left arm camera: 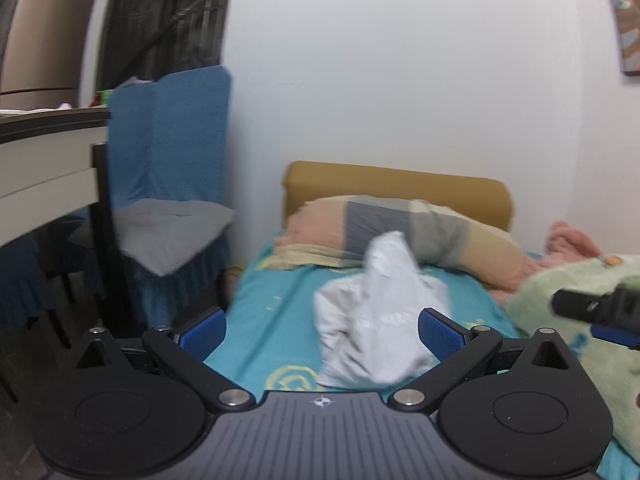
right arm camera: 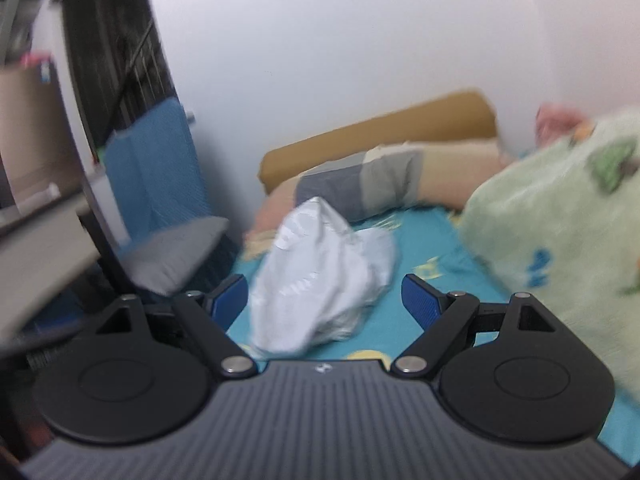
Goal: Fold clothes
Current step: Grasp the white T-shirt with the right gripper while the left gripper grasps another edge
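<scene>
A crumpled white garment (left arm camera: 376,316) lies in a heap on the turquoise bed sheet (left arm camera: 276,320); the right wrist view shows the same garment (right arm camera: 320,280) on the sheet (right arm camera: 424,276). My left gripper (left arm camera: 320,336) is open, its blue pads apart on either side of the heap's near end, holding nothing. My right gripper (right arm camera: 324,300) is also open just in front of the heap, nothing between its fingers. Part of the right gripper (left arm camera: 596,308) shows at the right edge of the left wrist view. The right view is blurred.
A patterned pillow (left arm camera: 400,232) rests against a mustard headboard (left arm camera: 396,184) by the white wall. A pale green blanket (right arm camera: 560,216) is piled on the right of the bed, pink fabric (left arm camera: 568,240) behind it. A blue-covered chair (left arm camera: 172,184) and a table edge (left arm camera: 48,160) stand left.
</scene>
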Demonstrator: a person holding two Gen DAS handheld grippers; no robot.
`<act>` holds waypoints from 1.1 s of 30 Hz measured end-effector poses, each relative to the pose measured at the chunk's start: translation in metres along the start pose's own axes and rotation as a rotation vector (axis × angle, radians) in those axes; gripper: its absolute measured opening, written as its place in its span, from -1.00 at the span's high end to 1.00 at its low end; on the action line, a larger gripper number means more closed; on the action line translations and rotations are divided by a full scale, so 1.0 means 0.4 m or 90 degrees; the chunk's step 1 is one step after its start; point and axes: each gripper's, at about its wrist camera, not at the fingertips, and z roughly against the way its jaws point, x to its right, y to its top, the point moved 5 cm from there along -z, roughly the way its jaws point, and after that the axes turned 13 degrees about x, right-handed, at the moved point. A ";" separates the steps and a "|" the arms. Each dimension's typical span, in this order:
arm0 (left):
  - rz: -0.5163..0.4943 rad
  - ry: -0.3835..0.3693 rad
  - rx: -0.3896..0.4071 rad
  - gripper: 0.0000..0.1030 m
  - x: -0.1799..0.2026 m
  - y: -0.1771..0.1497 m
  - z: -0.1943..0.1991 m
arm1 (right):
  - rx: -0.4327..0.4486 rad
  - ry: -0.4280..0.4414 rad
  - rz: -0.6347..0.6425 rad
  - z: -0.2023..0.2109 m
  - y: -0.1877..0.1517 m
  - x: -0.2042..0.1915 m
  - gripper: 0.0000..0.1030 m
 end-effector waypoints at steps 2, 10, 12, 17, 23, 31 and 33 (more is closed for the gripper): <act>0.004 0.024 0.000 -0.99 -0.029 0.012 -0.033 | -0.022 -0.004 -0.031 -0.069 0.008 0.017 -0.67; 0.048 0.010 -0.035 -0.99 -0.086 -0.044 -0.139 | -0.128 -0.026 -0.136 -0.411 -0.103 0.135 -0.66; 0.055 -0.014 -0.053 -0.99 -0.078 -0.070 -0.167 | -0.145 -0.032 -0.166 -0.473 -0.154 0.161 -0.66; 0.047 -0.060 -0.074 -0.99 -0.040 -0.139 -0.231 | -0.158 -0.017 -0.237 -0.567 -0.245 0.194 -0.52; 0.020 -0.092 -0.109 -0.99 0.002 -0.210 -0.283 | -0.122 0.006 -0.238 -0.585 -0.241 0.169 0.58; 0.012 -0.140 -0.100 -0.99 0.034 -0.204 -0.250 | -0.032 0.092 -0.180 -0.465 -0.060 0.065 0.82; 0.009 -0.159 -0.091 -0.99 0.048 -0.195 -0.231 | -0.012 0.110 -0.153 -0.405 -0.014 0.034 0.85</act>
